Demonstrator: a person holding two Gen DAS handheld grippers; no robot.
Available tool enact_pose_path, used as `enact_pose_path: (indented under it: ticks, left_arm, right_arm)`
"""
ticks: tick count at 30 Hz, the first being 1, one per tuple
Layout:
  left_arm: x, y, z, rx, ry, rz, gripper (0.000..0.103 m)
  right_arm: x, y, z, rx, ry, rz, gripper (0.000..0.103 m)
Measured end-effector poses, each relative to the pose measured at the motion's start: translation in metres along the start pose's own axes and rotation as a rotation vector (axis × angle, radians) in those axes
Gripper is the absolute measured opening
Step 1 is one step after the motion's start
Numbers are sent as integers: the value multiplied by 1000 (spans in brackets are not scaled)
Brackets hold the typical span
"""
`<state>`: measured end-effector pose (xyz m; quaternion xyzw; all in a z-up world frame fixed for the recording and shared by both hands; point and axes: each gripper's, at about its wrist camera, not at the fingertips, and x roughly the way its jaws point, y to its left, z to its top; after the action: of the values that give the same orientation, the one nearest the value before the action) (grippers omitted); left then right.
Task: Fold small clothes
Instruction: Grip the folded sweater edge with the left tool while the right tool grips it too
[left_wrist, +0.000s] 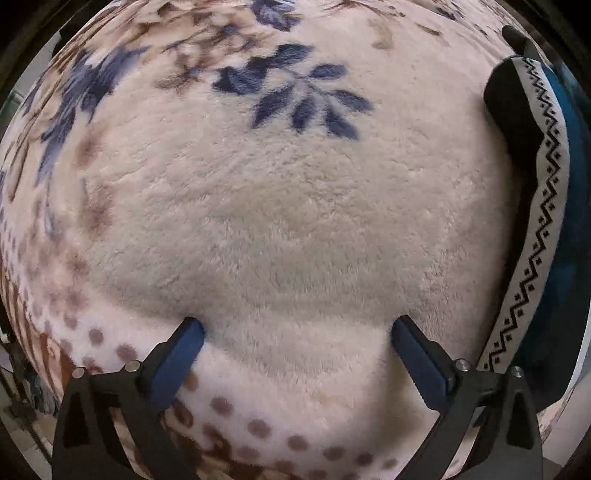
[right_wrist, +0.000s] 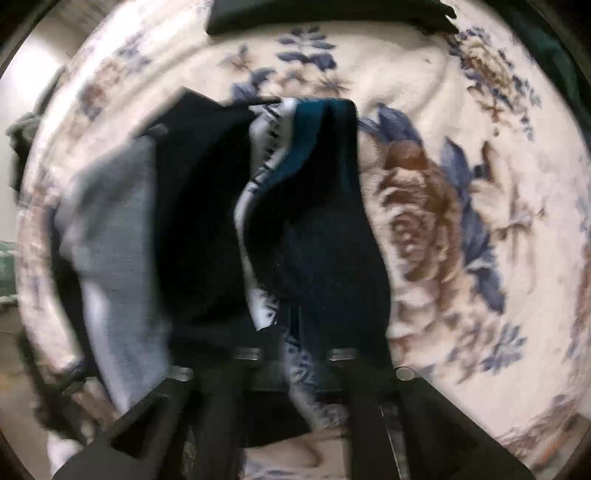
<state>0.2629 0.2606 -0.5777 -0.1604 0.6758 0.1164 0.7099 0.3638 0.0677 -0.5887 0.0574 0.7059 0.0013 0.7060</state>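
While your right gripper (right_wrist: 295, 332) hangs clamped on the dark teal garment with its white zigzag-patterned band (right_wrist: 317, 206), your left gripper (left_wrist: 297, 343) gapes empty over the cream floral fleece blanket (left_wrist: 288, 206); garment lies off its right, long axis fore-and-aft.

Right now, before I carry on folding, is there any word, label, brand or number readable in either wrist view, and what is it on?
None: no readable text in either view.
The white waistband on the dark teal garment carries only a black zigzag and diamond pattern, no letters.
The fleece blanket shows only printed flowers and dots.
The right wrist view is motion-blurred; any tag on the garments there cannot be made out.
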Motion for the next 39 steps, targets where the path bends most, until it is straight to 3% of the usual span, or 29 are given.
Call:
enact_pose_path:
  ticks: [4,6,9,12,14,15,16,19,20,21,22,23,24,25,29,35,39]
  left_arm:
    - [-2,6,-4,-3,-19,-16,103]
    - [-4,14,-5,-4,-13,-19,103]
    - [-13,26,0,-38,37,-25,103]
    - [-47,28,15,-116,-37,-125,102]
    - [-72,16,29,-105,-103,-187,102]
    - [-79,8,37,-86,-124,-215,102]
    - [-84,-3,46,-59,-138,-248,102]
    - [-85,-35,78,17,-154,-325,102]
    - [-83,-46,88,36,-159,-346,91]
    - [-80,-56,97,56,-163,-362,82]
    - [-78,-68,100,71,-167,-376,51]
    - [-74,-78,107,85,-167,-394,22]
    - [-72,-85,110,95,-163,-384,21]
    - [-72,-94,111,111,-175,-373,15]
    - [-86,-88,112,105,-220,-396,12]
    - [-73,-75,120,-12,-199,-428,12]
    - [-69,-74,138,-72,-204,-451,11]
  right_arm:
    - [-22,-52,2,247,-88,-19,3]
    - [-20,-75,0,332,-38,32,3]
    - [-18,-85,6,336,21,107,5]
    - [-25,-84,20,322,25,170,7]
    - [-35,-82,37,294,-43,249,36]
    - [-38,-82,43,275,-65,279,64]
    - [-38,-79,57,243,-101,330,83]
    - [-16,-67,91,173,-87,409,88]
    - [-8,-66,95,165,-59,453,88]
    - [3,-61,103,154,-28,492,87]
    - [10,-55,106,144,-17,502,80]
    - [10,-52,110,126,-34,484,63]
    - [8,-48,112,103,-61,437,7]
    - [9,-44,114,85,-68,406,6]
    - [-5,-42,111,95,-138,391,5]
    - [-38,-37,124,43,-177,377,4]
    - [-43,-37,138,80,-196,382,4]
